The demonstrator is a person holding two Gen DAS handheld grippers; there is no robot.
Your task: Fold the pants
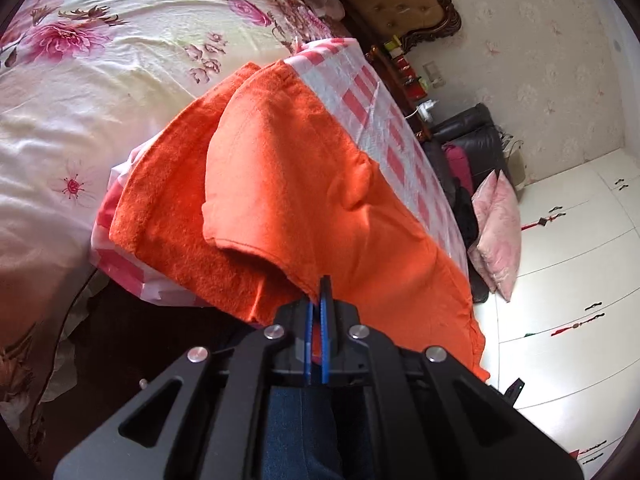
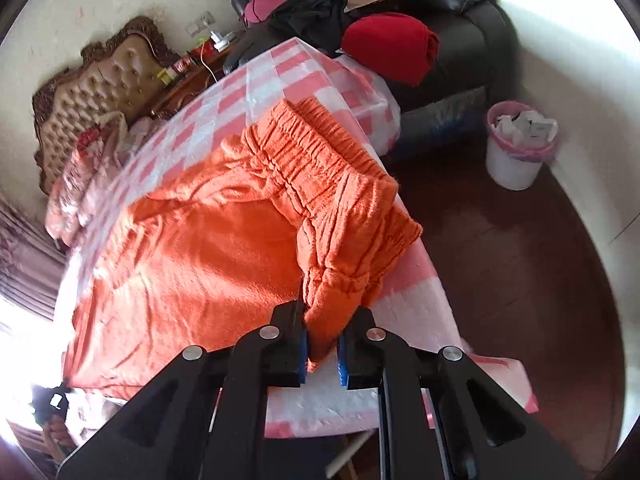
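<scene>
Pants (image 2: 224, 248) long axis runs L–R btwn grippers: right gripper (image 2: 323, 344) clamps waistband corner, left gripper (image 1: 318, 312) pads nearly closed on leg hem.

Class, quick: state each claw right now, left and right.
Left claw: nearly closed, orange pants hem edge between its pads.
Right claw: closed on the pants' bunched waistband corner.

no readable text, labels, brands or numbers, items on the bedside shelf too small to read
</scene>
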